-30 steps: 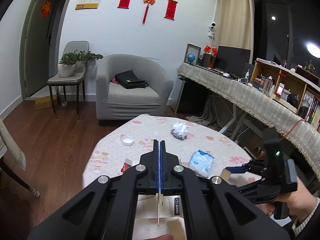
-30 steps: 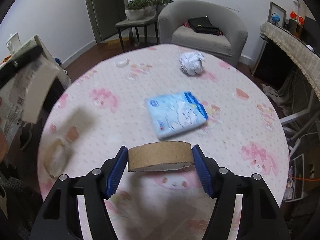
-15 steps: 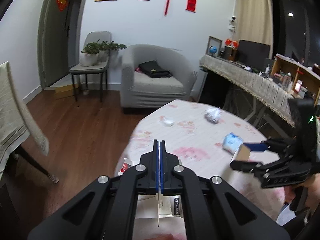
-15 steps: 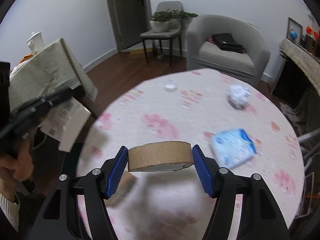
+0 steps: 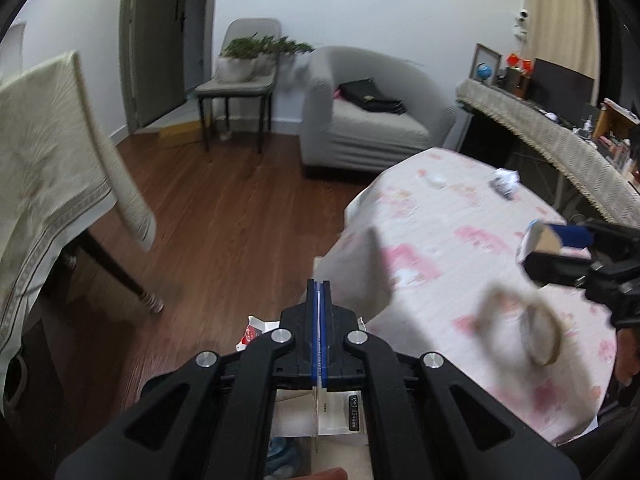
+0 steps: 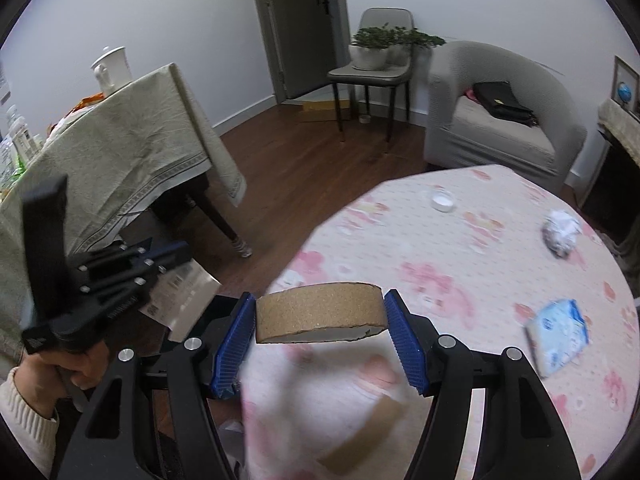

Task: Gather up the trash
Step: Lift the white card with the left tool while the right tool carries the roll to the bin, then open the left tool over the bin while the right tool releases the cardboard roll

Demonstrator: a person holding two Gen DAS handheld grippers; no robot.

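Right tongs [image 6: 322,334]: blue pads clamped on the two ends of a flattened cardboard ring [image 6: 320,312], held above the near edge of the bench [image 6: 440,264]. Left tongs [image 5: 318,292]: pressed together on a thin sheet of paper [image 5: 318,420], held over the wooden floor [image 5: 224,240] beside the bench. On the pink-patterned cloth lie a crumpled paper ball [image 6: 560,232], a blue wipes packet [image 6: 558,334], a small white cap [image 6: 443,201] and a brown cardboard piece [image 6: 360,436].
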